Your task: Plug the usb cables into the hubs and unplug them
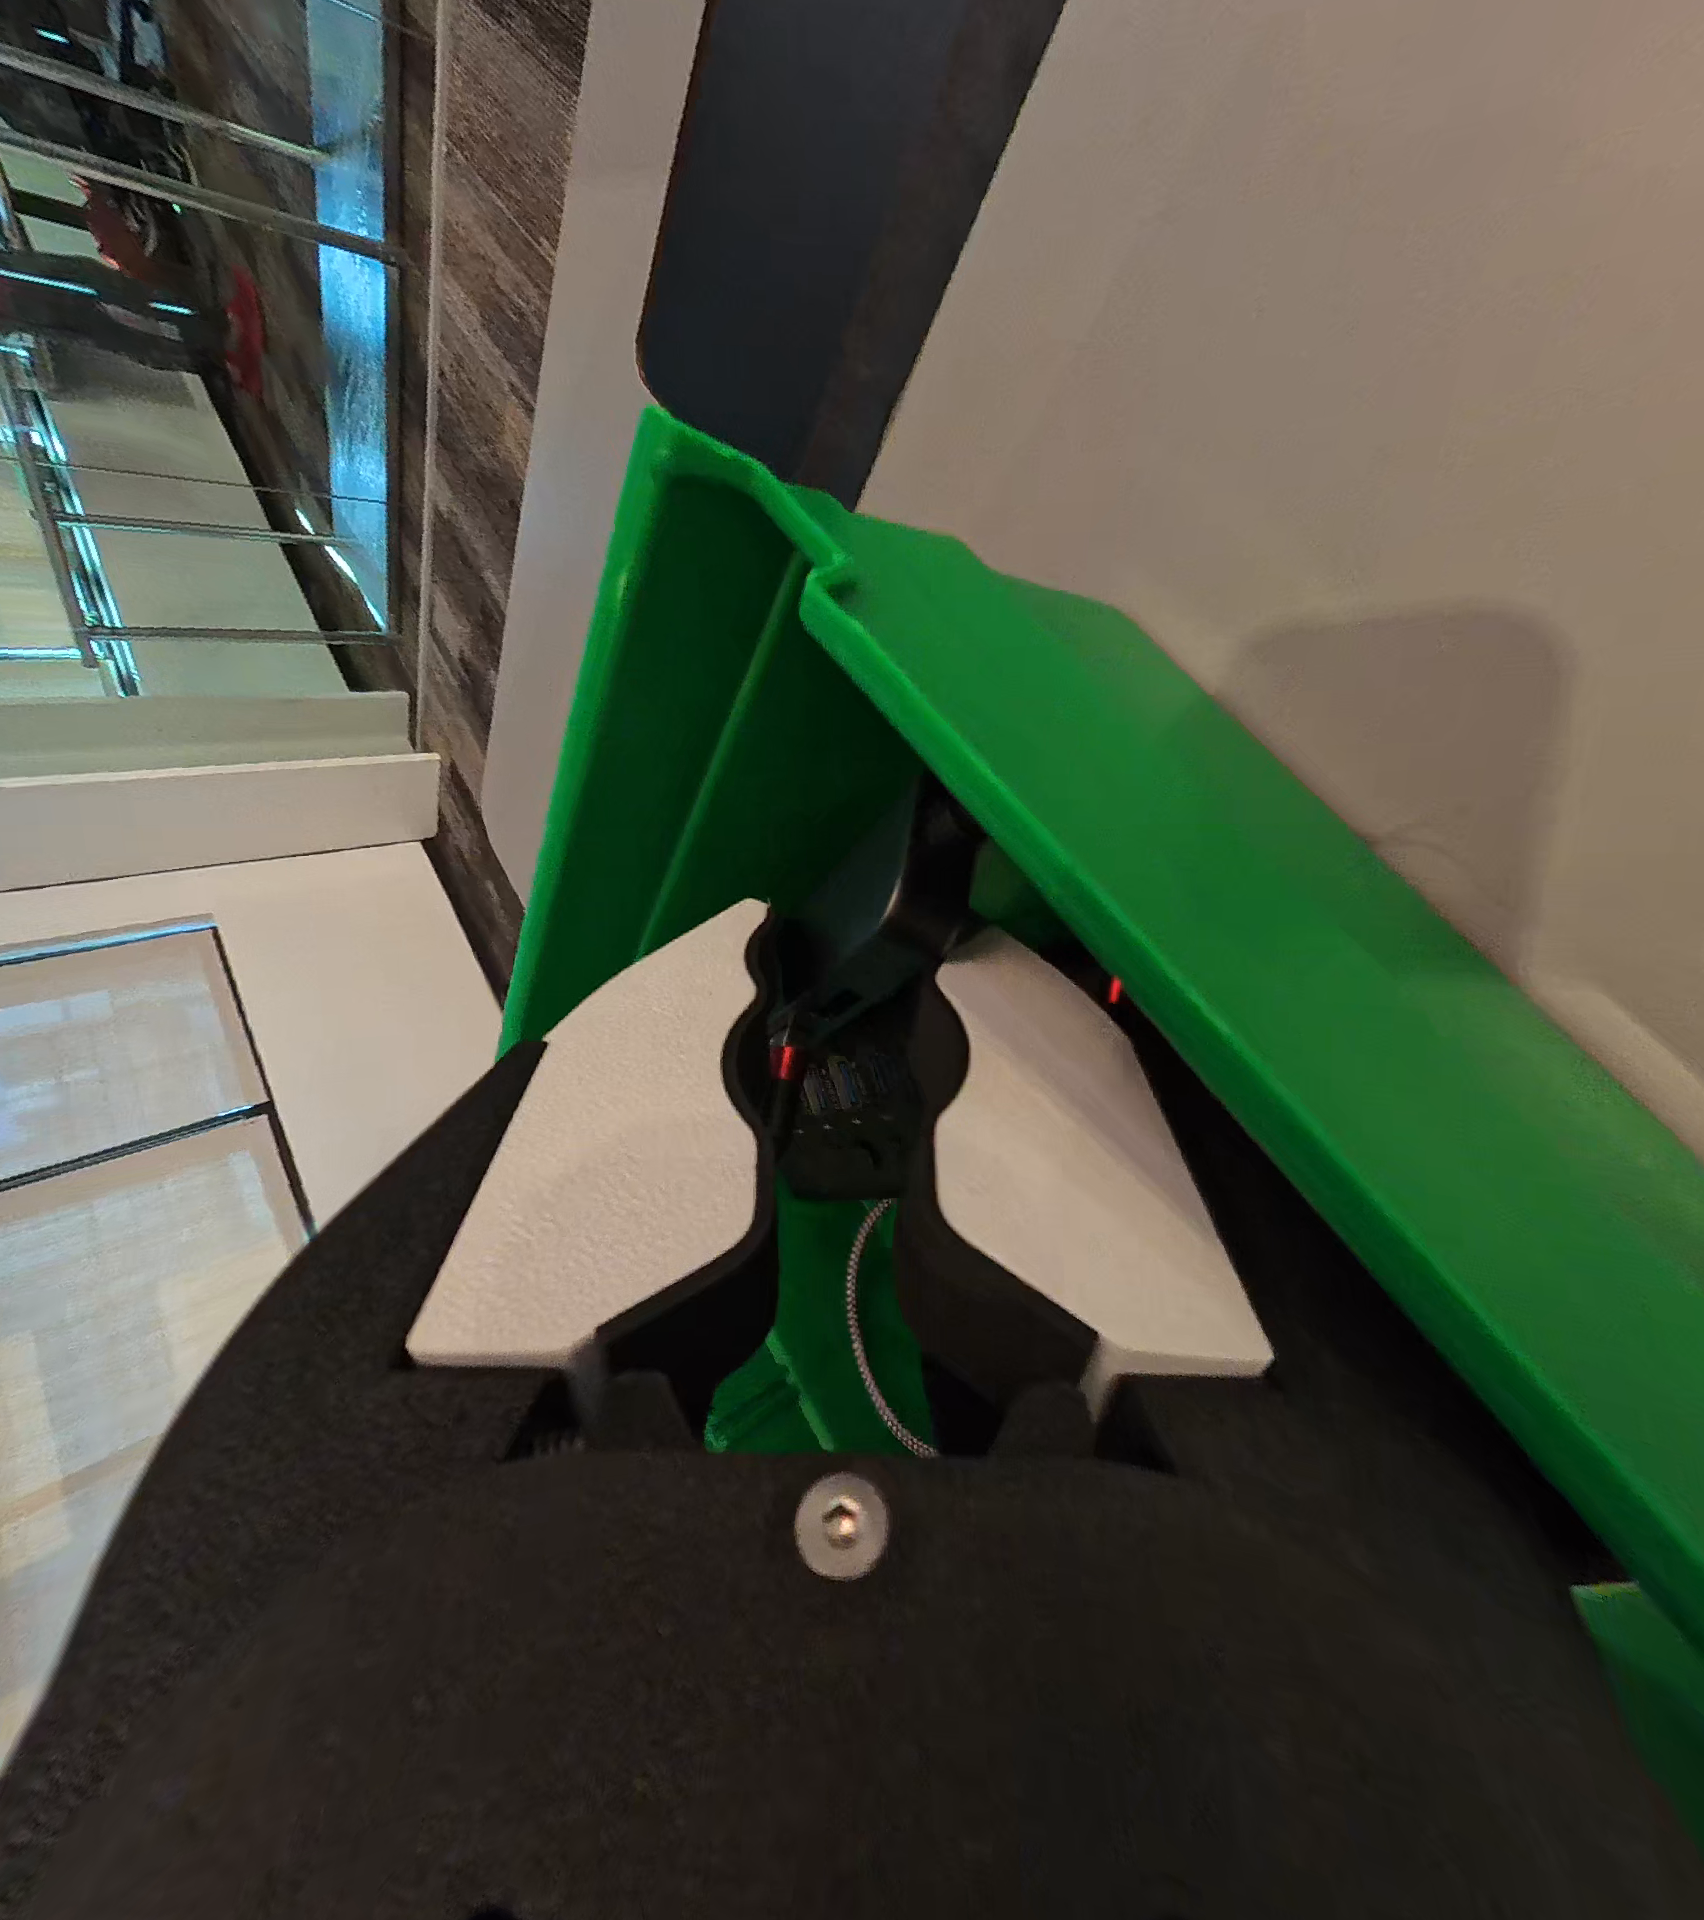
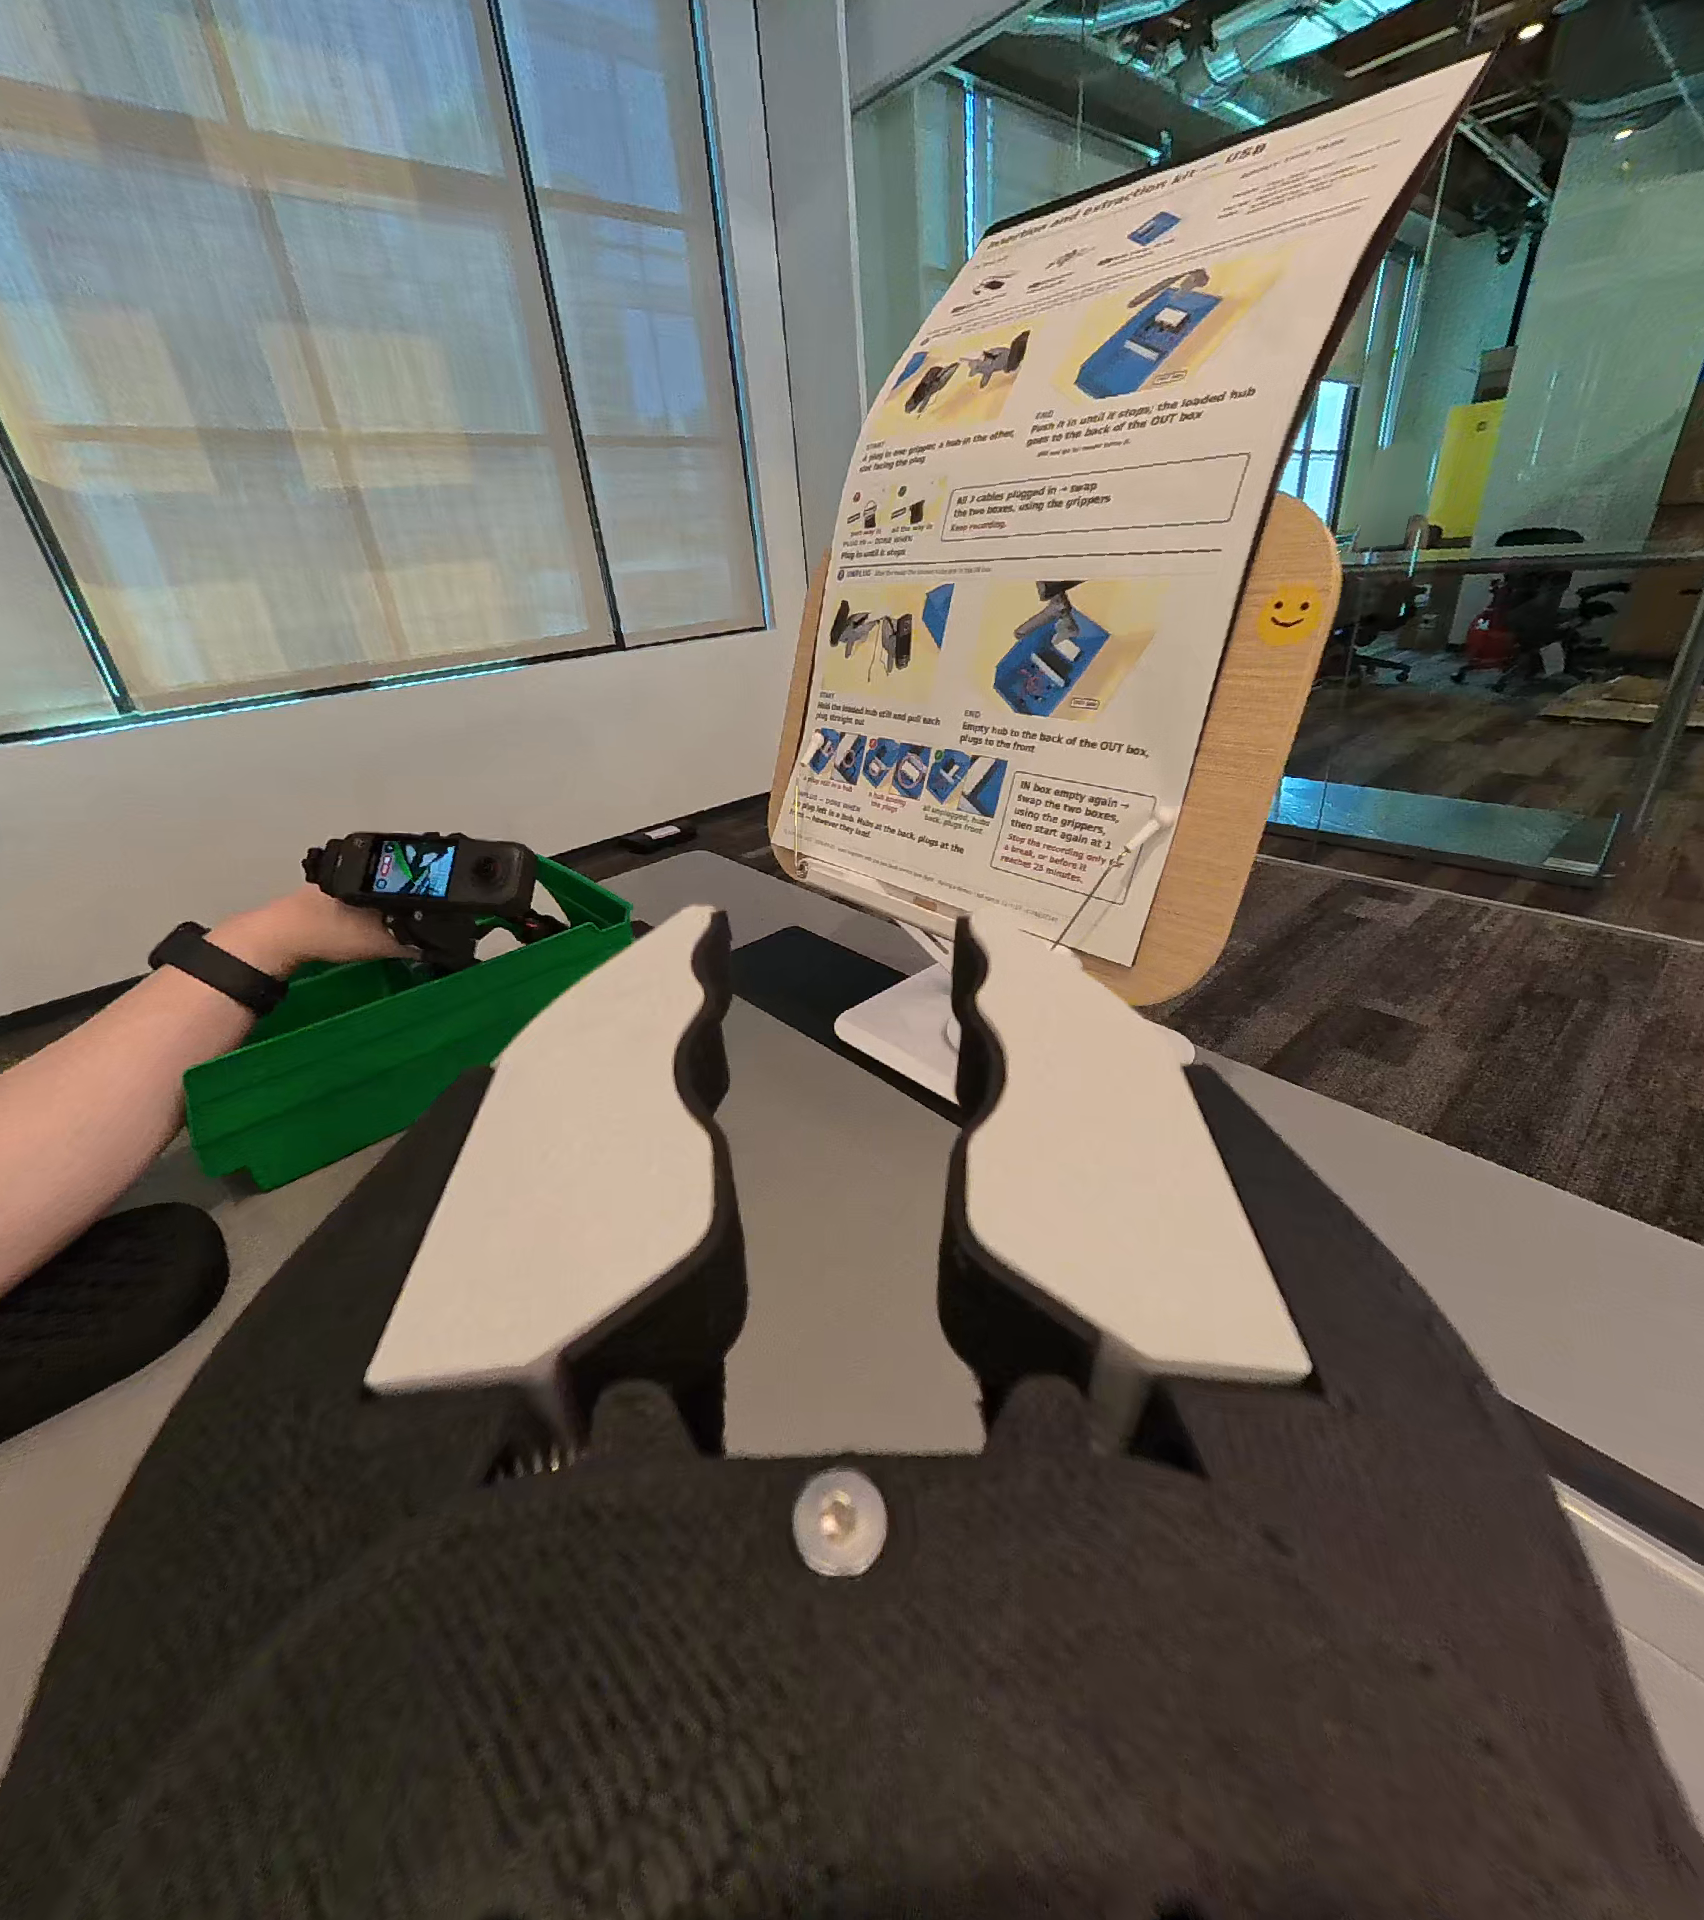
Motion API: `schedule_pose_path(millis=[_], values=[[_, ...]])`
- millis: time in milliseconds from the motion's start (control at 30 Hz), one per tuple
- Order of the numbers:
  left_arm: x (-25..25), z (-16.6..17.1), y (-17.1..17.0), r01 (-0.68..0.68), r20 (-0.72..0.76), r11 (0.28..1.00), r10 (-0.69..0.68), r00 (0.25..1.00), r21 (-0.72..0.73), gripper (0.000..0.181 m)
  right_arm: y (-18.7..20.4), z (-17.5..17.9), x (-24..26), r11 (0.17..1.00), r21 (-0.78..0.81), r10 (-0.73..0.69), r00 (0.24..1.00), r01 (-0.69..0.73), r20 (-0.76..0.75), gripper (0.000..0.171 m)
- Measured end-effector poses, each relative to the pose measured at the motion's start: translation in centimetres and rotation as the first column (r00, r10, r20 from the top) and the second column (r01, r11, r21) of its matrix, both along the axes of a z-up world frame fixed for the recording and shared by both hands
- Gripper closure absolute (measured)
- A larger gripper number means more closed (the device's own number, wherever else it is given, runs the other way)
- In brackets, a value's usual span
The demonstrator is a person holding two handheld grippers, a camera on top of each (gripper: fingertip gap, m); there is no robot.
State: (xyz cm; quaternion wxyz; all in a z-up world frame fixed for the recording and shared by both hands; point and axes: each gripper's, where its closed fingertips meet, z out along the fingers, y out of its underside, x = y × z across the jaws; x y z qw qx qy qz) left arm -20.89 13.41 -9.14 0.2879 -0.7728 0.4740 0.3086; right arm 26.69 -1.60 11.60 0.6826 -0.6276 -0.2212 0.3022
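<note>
Inside green bin, left tongs around hub; right tongs agape.

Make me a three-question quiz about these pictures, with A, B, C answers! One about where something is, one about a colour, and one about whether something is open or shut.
1. Where is the left gripper reaching?
A. Into the bin
B. Onto the floor
C. Toward the window

2. What colour is the bin?
A. Blue
B. Green
C. Yellow

3. How is the right gripper?
A. Shut on a cable
B. Shut on a hub
C. Open and empty

Answers: 1 A, its fingers sit between the bin's walls, around a black hub. 2 B, both views show green plastic. 3 C, bare table shows between its fingers.
</note>
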Motion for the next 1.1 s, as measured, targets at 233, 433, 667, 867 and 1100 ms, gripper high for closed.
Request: schedule_pose_path(millis=[233, 433, 667, 867, 1100], values=[[0.4, 8.6, -1.7, -0.052, 0.255, 0.974, -0.006, 0.967, 0.219, 0.171, -0.4, 0.2, -0.3, 1.0, 0.018, -0.002, 0.999, 0.002, 0.033, 0.131], [1.0, 19.6, -6.9, -0.144, 0.525, 0.883, -0.129, 0.841, 0.447, 0.171, -0.3, 0.0, -0.7, 1.0, 0.013, -0.003, 0.999, 0.002, 0.05, 0.132], [8.5, 30.3, -17.2, 0.024, 0.775, 0.796, -0.595, 0.211, 0.604, 0.171, 0.1, -0.6, -2.8, 1.0, 0.012, 0.003, 0.994, -0.004, 0.105, 0.133], [15.5, 31.7, -21.4, 0.255, 0.836, 0.8, -0.49, -0.247, 0.543, 0.171, -1.5, 2.4, -8.4, 0.932, 0.355, -0.161, 0.961, 0.073, 0.224, 0.126], [23.8, 28.1, -21.5, 0.448, 0.915, 0.81, -0.254, -0.314, 0.378, 0.171, -8.1, 4.7, -17.6, 0.713, 0.701, -0.325, 0.885, -0.003, 0.335, 0.118]])
